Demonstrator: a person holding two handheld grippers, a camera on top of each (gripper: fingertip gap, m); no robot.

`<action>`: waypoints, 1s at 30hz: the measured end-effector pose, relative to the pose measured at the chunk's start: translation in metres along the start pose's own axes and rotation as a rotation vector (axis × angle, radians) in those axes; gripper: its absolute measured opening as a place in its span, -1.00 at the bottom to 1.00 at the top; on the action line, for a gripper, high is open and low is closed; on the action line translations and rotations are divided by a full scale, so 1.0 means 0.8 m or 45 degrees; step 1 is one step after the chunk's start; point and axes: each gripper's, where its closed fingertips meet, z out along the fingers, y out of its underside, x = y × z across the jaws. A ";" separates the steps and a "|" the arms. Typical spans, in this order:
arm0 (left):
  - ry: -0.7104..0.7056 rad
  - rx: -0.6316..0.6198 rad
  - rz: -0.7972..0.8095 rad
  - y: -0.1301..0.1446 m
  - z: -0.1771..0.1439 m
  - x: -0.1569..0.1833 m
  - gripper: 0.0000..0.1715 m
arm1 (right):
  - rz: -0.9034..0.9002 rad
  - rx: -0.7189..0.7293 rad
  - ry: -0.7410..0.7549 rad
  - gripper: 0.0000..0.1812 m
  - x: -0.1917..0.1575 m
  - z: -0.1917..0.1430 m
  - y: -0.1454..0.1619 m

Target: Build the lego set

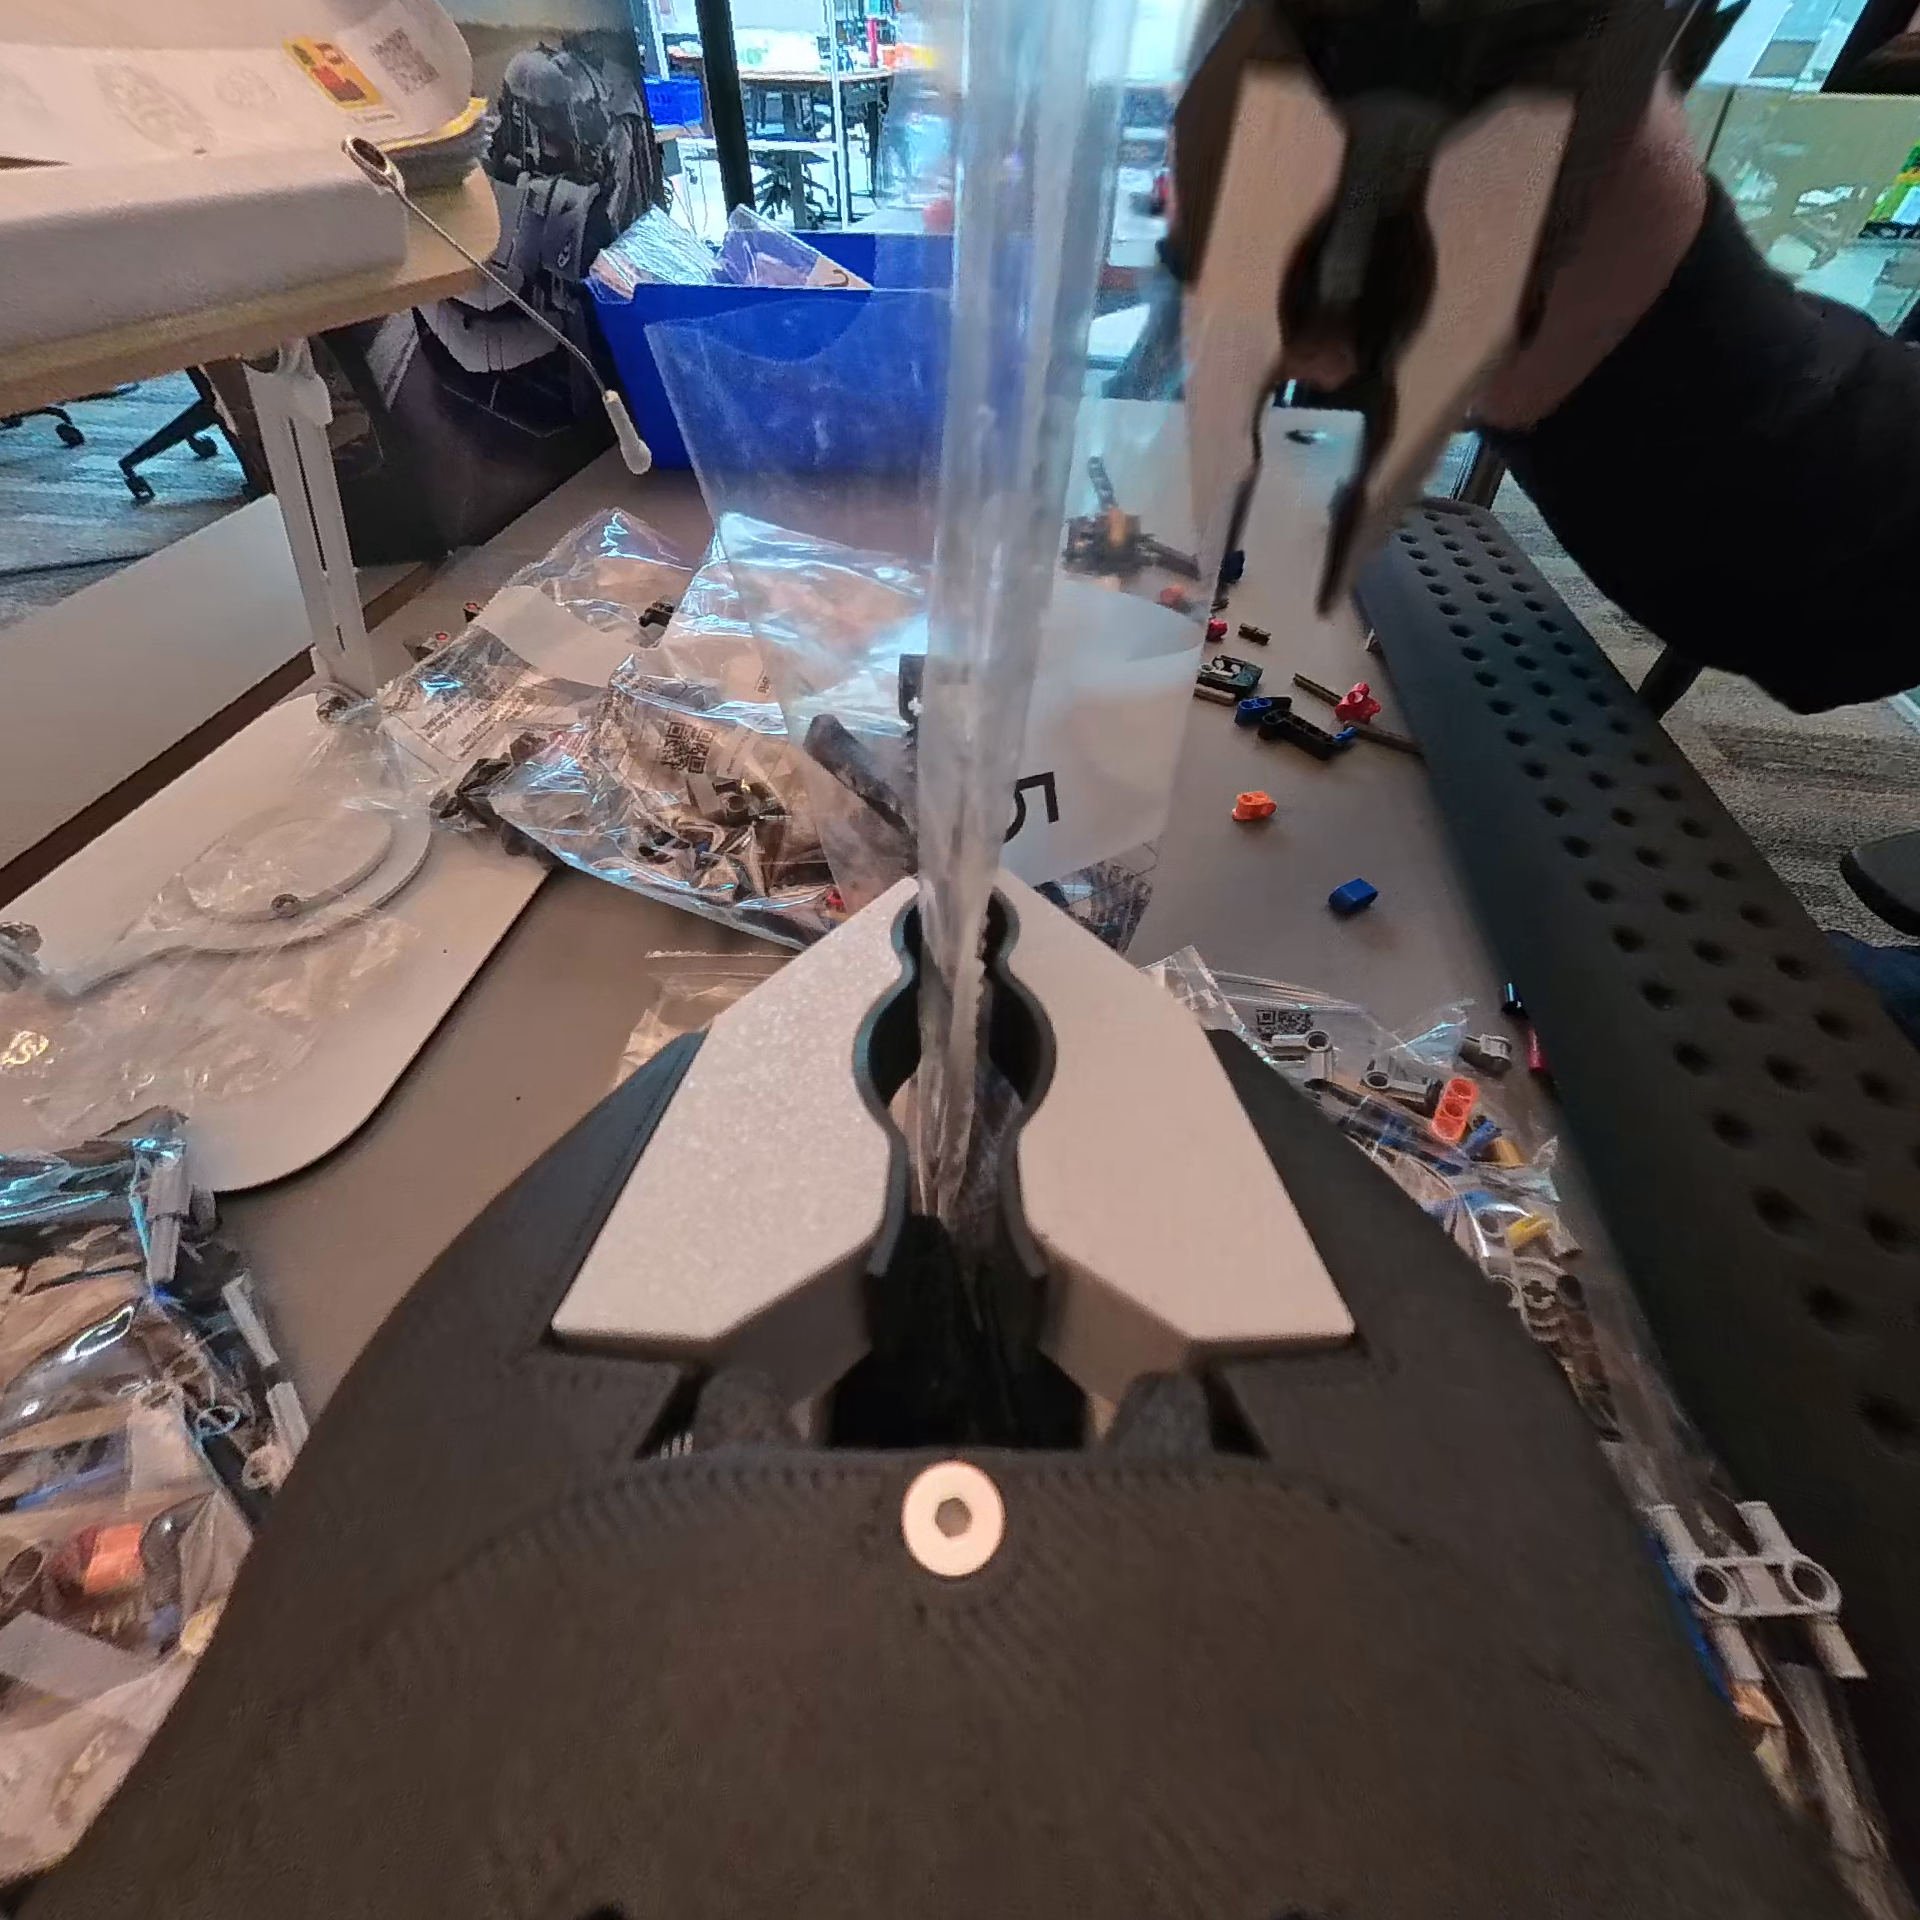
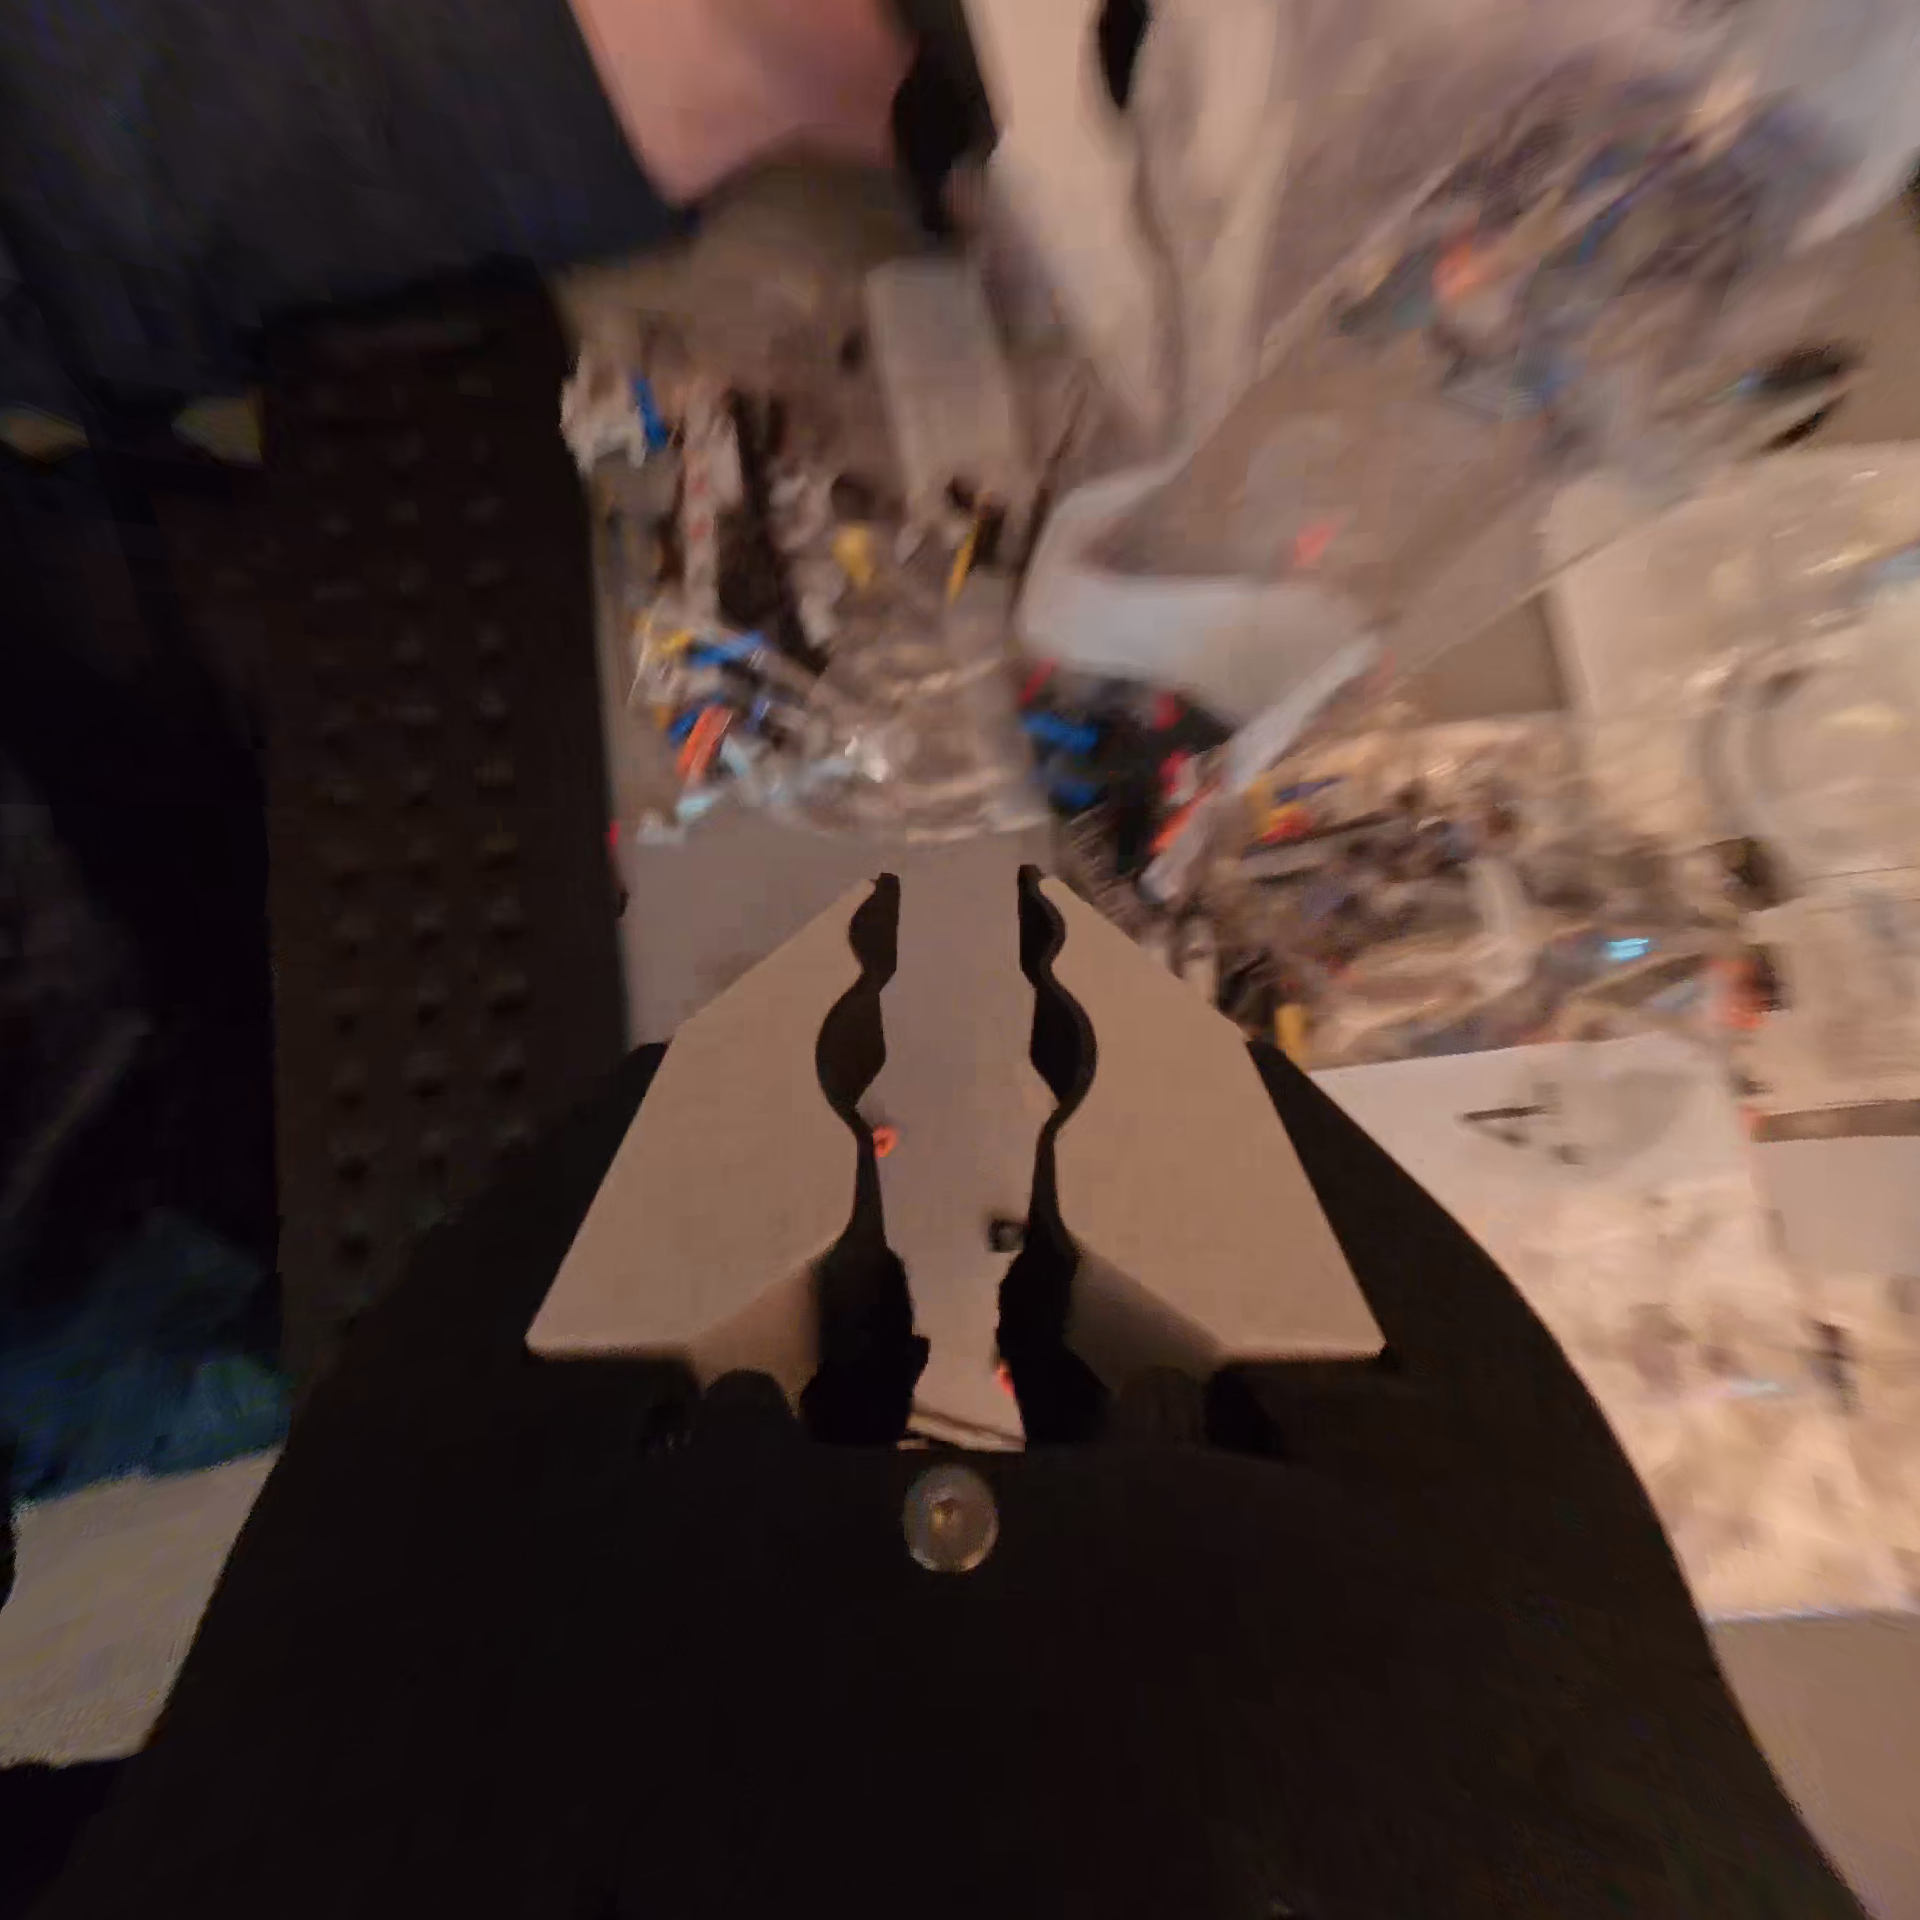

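**Clear bag pinched by the left gripper; right gripper parted and empty**

The left gripper (image 1: 961,935) is seen closed on a clear plastic bag (image 1: 997,520), whose gathered film is clamped between the jaws and rises straight up beyond the tips, out of the top of the view. Just ahead of the tips, sealed bags of lego pieces (image 1: 644,769) are heaped on the grey table (image 1: 1299,842); more bagged parts (image 1: 1455,1132) are found just right of the fingers. Loose lego pieces (image 1: 1288,712) are scattered farther ahead and to the right.

The right gripper (image 2: 958,883) is held above the table with a narrow gap between its jaws, nothing being gripped. It is also seen ahead of and above the left gripper, pointing downward (image 1: 1288,561), near the bag. Beyond its tips, blurred bags of parts (image 2: 810,675) are made out.
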 end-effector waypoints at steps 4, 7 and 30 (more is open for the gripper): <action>-0.002 0.003 -0.004 0.000 -0.001 -0.001 -0.93 | -0.030 -0.201 -0.149 -0.74 -0.055 0.053 0.058; -0.004 0.006 -0.007 0.000 -0.001 -0.001 -0.93 | -0.013 -0.292 -0.171 -0.74 -0.072 0.079 0.087; 0.014 0.013 -0.011 0.000 -0.001 0.001 -0.93 | 0.041 0.370 0.303 -0.94 0.075 -0.043 -0.106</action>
